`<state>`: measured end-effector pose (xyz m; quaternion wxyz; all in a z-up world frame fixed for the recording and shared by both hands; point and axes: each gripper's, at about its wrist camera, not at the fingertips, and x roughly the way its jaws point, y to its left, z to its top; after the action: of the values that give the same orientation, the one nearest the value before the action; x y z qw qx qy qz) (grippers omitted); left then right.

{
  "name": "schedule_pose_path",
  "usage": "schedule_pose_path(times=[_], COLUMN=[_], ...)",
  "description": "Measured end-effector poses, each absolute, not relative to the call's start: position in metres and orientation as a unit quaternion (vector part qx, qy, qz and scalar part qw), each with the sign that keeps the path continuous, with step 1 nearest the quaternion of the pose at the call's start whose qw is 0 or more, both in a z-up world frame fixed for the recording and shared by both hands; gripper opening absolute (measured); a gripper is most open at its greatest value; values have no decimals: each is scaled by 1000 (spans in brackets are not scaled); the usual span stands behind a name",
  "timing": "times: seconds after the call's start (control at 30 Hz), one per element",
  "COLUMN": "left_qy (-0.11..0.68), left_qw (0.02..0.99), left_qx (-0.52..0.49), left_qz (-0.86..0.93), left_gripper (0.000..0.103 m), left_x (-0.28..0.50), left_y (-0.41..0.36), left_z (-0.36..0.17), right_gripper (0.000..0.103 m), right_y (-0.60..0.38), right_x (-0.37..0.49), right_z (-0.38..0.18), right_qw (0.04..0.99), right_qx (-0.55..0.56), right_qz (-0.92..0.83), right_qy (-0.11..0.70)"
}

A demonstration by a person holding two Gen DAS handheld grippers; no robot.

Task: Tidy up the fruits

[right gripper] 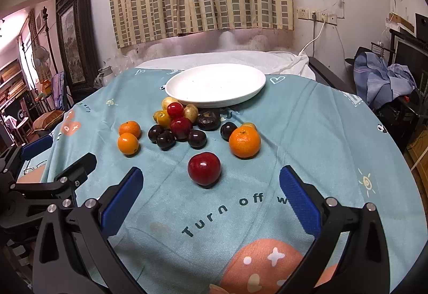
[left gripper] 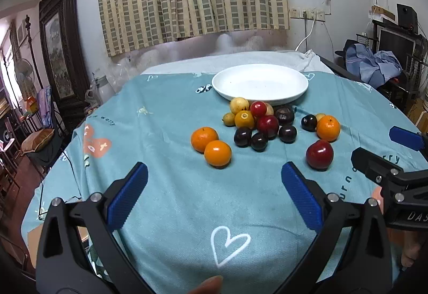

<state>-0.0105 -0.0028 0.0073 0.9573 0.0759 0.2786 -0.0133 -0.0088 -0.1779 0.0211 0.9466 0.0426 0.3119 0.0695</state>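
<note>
An empty white plate [left gripper: 259,85] [right gripper: 214,85] sits at the far side of the teal tablecloth. Just in front of it lies a pile of dark plums, red fruits and small yellow fruits [left gripper: 264,122] [right gripper: 182,125]. Two oranges [left gripper: 211,146] [right gripper: 129,136] lie left of the pile, and a third orange [left gripper: 328,128] [right gripper: 244,142] lies to its right. One red apple [left gripper: 319,154] [right gripper: 204,168] lies alone, nearest to me. My left gripper [left gripper: 214,181] [right gripper: 57,157] is open and empty just short of the two oranges. My right gripper [right gripper: 211,188] [left gripper: 388,149] is open and empty just short of the apple.
The tablecloth [left gripper: 187,213] hangs over the table's rounded edges. A white cloth [left gripper: 240,61] lies behind the plate, below a checked curtain. A dark framed picture [left gripper: 58,47] and chairs stand on the left. Clothes and shelving [left gripper: 374,66] crowd the right. A person's fingertip [left gripper: 208,286] shows at the bottom.
</note>
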Motion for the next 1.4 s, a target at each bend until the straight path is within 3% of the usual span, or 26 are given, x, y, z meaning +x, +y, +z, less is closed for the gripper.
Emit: schedule_pose_path(times=[1.4], left_qy=[273], left_qw=[959], left_qx=[75], left_qz=[-17], left_gripper=[101], left_x=[-16], left_y=[-3], left_z=[10], right_gripper=[102], right_y=[-176], right_x=[-11], right_z=[22], right_qw=[947], right_qx=[46], right_qz=[77], right_qy=[310])
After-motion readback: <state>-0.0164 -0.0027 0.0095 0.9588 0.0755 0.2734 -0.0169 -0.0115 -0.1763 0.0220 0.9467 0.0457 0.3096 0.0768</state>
